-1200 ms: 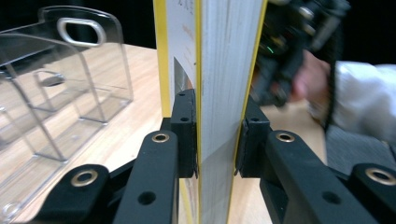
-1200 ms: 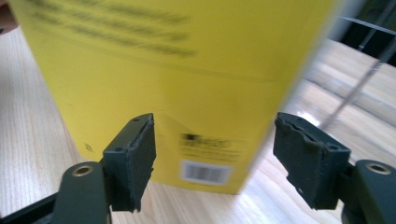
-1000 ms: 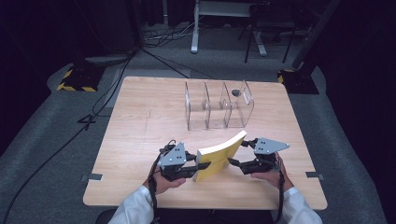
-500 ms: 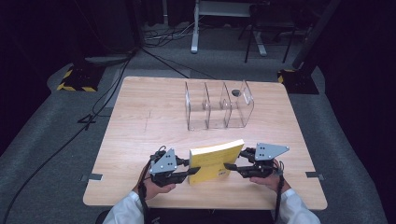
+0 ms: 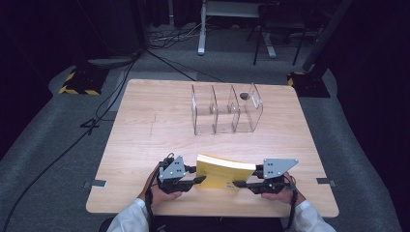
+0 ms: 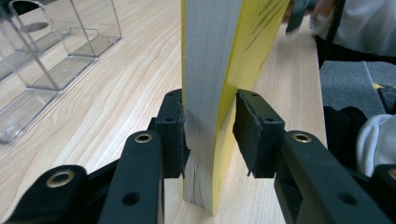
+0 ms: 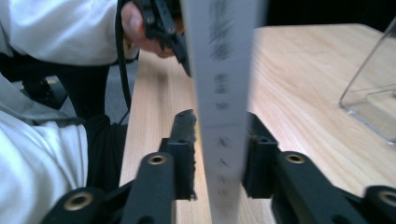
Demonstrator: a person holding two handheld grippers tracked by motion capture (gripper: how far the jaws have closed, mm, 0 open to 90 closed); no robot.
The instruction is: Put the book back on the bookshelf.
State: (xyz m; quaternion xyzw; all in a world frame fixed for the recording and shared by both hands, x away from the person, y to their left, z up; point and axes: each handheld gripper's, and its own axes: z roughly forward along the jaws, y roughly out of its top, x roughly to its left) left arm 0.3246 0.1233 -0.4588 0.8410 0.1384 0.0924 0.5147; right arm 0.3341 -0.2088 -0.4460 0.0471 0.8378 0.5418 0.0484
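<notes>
Near the table's (image 5: 145, 125) front edge, the left gripper (image 6: 208, 133) is loosening off the book's (image 5: 223, 170) pages, one pad clear; the right gripper (image 7: 217, 149) is closing on its blurred spine, title unreadable, contact uncertain.

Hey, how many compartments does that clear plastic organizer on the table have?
3. The clear plastic organizer stands at the table's far side, beyond the yellow book: a left, a middle and a right compartment side by side. A small dark thing shows at the right one.
</notes>
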